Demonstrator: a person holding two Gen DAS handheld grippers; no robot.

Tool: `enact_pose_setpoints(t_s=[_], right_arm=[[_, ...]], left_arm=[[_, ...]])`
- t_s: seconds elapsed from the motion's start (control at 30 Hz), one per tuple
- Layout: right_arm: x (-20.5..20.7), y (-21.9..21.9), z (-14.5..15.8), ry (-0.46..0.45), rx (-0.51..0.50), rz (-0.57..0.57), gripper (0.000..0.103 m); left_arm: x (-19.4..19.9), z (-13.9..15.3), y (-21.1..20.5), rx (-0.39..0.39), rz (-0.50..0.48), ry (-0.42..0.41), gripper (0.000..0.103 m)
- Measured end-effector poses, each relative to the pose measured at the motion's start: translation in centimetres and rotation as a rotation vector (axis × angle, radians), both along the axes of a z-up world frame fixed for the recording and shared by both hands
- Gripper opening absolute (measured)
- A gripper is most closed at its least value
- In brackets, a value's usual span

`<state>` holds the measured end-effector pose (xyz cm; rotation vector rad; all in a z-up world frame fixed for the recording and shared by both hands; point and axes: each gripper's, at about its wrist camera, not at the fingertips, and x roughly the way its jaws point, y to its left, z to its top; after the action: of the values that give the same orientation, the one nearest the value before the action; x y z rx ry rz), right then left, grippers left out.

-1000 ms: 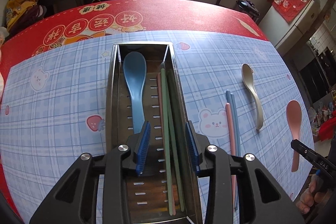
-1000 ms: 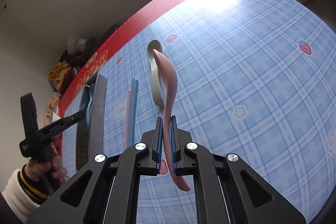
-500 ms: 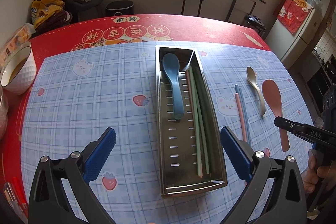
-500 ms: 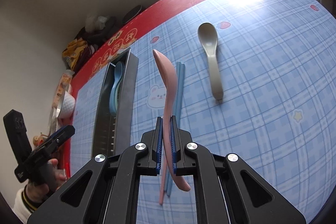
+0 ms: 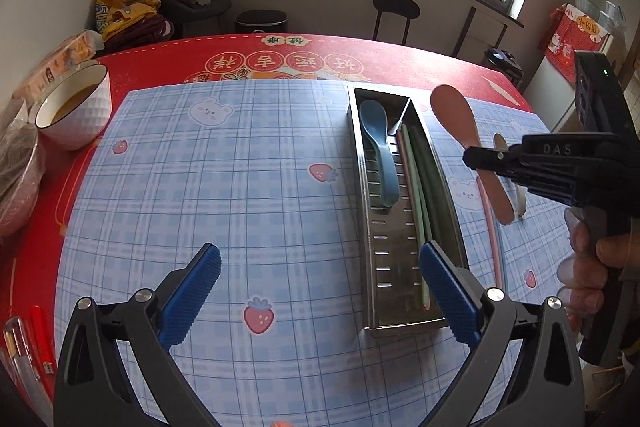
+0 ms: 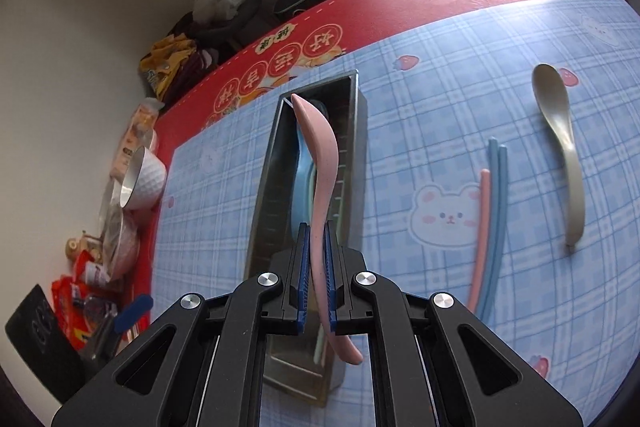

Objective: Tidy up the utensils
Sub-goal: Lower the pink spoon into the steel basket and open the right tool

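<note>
A long steel tray [image 5: 361, 187] lies on the blue checked mat and holds a blue spoon [image 5: 378, 155] and green and pink chopsticks [image 5: 424, 183]. My left gripper [image 5: 320, 291] stands wide open and empty over the mat, its right pad in front of the tray's near end. My right gripper [image 6: 316, 239] is shut on the handle of a pink spoon [image 6: 320, 147], which hangs over the tray [image 6: 266, 171] and above the blue spoon [image 6: 300, 183]. A grey spoon [image 6: 560, 131] and loose blue and pink chopsticks [image 6: 496, 211] lie on the mat to the right.
A white bowl [image 5: 72, 107] with brownish liquid stands at the table's left edge, beside other bowls and snack packets [image 6: 80, 291]. Pens [image 5: 36, 339] lie at the near left edge. The red tablecloth [image 5: 400, 59] runs along the far side, and a stool stands behind it.
My left gripper has opened wide and drawn back from the tray. My right gripper has carried the pink spoon leftward from the mat to above the tray.
</note>
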<state>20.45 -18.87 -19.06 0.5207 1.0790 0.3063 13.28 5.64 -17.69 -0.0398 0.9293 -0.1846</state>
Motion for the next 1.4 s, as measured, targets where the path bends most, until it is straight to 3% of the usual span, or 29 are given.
enact_pose_setpoints(t_s=[0.27, 0.7, 1.03, 1.4], right_arm=[[4.7, 3.9, -1.4, 0.091, -0.009, -0.038, 0.007], [5.9, 5.3, -4.0, 0.177, -0.028, -0.101, 0.007], [5.6, 4.9, -3.1, 0.138, -0.048, -0.072, 0.009], [0.1, 2.0, 0.0, -0.012, -0.14, -0.008, 0.009]], left_arm=[[-0.5, 0.4, 2.7, -0.011, 0.064, -0.012, 0.097], [-1.8, 0.3, 5.7, -0.049, 0.134, 0.003, 0.097], [-2.2, 0.7, 5.4, -0.053, 0.14, -0.008, 0.097], [-1.6, 1.5, 2.3, -0.063, 0.081, -0.017, 0.097]])
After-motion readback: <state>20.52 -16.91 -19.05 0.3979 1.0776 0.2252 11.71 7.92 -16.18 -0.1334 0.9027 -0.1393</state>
